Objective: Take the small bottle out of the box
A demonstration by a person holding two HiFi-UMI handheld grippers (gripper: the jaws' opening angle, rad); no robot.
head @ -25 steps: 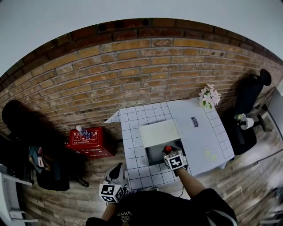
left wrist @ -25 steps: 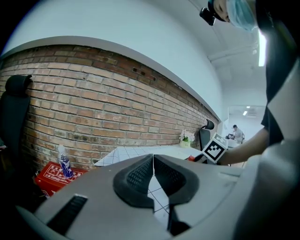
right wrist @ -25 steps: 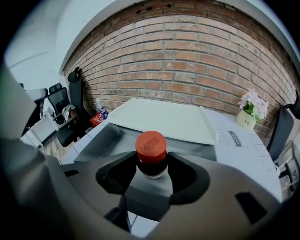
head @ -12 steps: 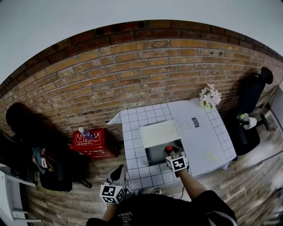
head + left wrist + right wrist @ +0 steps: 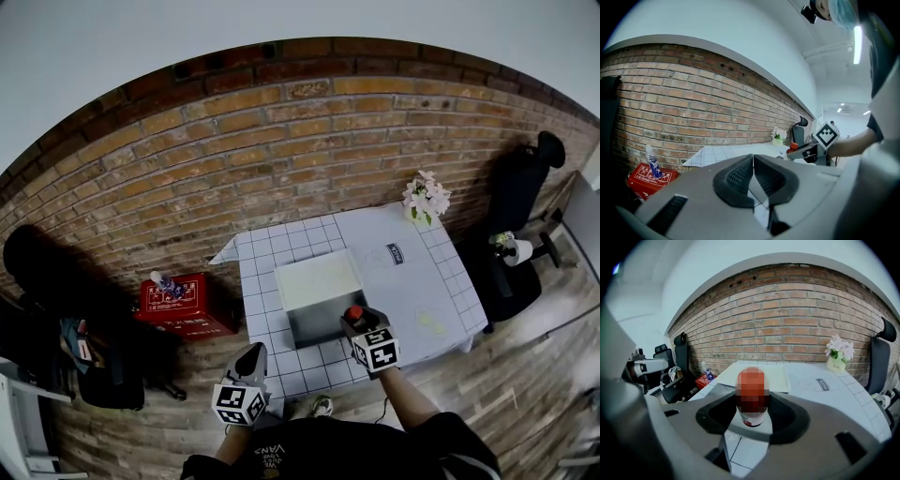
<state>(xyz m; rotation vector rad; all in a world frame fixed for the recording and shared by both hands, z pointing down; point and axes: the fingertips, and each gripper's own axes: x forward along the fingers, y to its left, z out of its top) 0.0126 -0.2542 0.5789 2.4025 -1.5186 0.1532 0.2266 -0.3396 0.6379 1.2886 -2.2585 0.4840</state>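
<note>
Right hand-held gripper (image 5: 751, 417) pinching small bottle (image 5: 752, 397); left hand-held gripper (image 5: 753, 169) pressed together, own view.

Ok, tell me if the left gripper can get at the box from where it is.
Probably yes: the left gripper, jaws together, hangs off the near corner of the table; only its bare checked top lies before the box.

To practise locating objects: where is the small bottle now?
In the head view, the bottle is clamped in the right tongs, at the box's near right corner.
</note>
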